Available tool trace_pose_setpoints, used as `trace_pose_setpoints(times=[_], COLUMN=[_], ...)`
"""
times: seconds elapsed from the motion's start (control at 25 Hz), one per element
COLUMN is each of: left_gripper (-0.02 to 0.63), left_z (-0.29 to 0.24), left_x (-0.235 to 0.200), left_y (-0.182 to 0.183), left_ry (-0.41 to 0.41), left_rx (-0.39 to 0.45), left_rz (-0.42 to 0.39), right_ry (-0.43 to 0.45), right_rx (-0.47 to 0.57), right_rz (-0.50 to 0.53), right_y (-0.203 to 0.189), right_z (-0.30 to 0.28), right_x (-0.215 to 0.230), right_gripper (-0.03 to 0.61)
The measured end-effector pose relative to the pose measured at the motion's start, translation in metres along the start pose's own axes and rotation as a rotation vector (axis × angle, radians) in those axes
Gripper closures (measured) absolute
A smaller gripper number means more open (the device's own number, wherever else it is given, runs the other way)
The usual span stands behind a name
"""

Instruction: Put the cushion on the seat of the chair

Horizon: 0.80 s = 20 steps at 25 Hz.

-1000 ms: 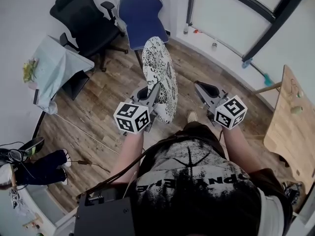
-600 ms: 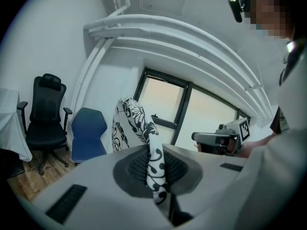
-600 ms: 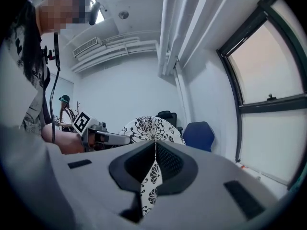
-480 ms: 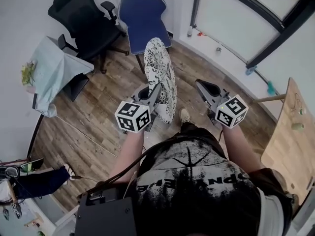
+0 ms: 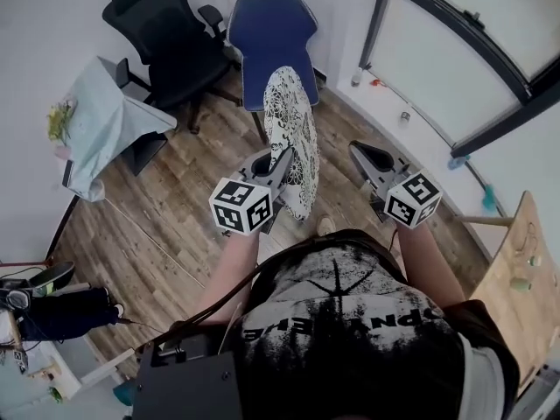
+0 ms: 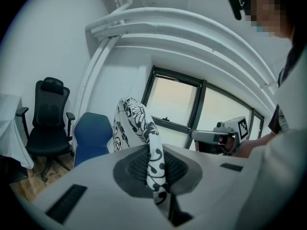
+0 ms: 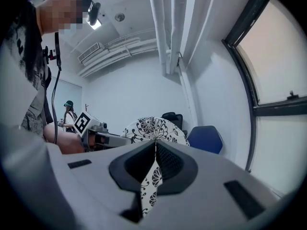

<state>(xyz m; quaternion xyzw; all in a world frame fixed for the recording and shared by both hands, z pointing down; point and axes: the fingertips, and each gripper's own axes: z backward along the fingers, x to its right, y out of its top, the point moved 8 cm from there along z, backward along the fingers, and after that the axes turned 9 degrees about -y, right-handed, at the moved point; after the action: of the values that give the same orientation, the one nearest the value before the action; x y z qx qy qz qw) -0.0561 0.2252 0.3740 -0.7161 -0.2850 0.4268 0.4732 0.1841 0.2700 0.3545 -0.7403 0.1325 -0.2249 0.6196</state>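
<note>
Black-and-white flowered cloth catches the eye first: the cushion (image 5: pixel 293 134) stands on edge in the air above the wooden floor (image 5: pixel 192 199). It is just ahead of the person and short of the blue chair (image 5: pixel 273 42), not yet on the seat. From the head view its top edge overlaps the seat's front lip. The left gripper (image 5: pixel 278 163) is clamped on the cushion's near edge, low on its left side. In the left gripper view the patterned hem runs straight down between the dark pads, and the rest of the cushion rises beyond the tips. The right gripper (image 5: pixel 359 152) is held alongside, with a strip of floor showing between its tips and the cushion. Its jaws are pressed together at the tips and pinch nothing. The pattern showing in the slit beneath them in the right gripper view seems to be the cushion farther off. The left forearm (image 5: pixel 232 274) and the right forearm (image 5: pixel 422 256) both reach forward from the torso, roughly parallel. Each gripper points close to level, tipped only slightly down, with their marker cubes (image 5: pixel 242 206) facing up toward the head. A black office chair (image 5: pixel 166 38) stands just left of the blue chair by the wall. A cloth-draped counter (image 5: pixel 109 125) sits farther left.
</note>
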Motion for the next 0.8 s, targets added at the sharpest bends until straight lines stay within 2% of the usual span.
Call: trace_pose_setpoints(times=[0.44,0.8], left_gripper=[0.588,0.588], left_z=[-0.062,-0.082], left_x=[-0.027,-0.051], left_y=[0.017,0.026], left_ry=[0.11,0.131], left_rx=[0.011,-0.004], left_rz=[0.009,0.024], right_ry=[0.126,0.157], right_rx=[-0.017,-0.044], right_rz=[0.001,-0.035], right_y=[0.01,0.004], right_z=[-0.054,-0.08], right_x=[0.081,0.098], right_gripper=[0.558,0.558])
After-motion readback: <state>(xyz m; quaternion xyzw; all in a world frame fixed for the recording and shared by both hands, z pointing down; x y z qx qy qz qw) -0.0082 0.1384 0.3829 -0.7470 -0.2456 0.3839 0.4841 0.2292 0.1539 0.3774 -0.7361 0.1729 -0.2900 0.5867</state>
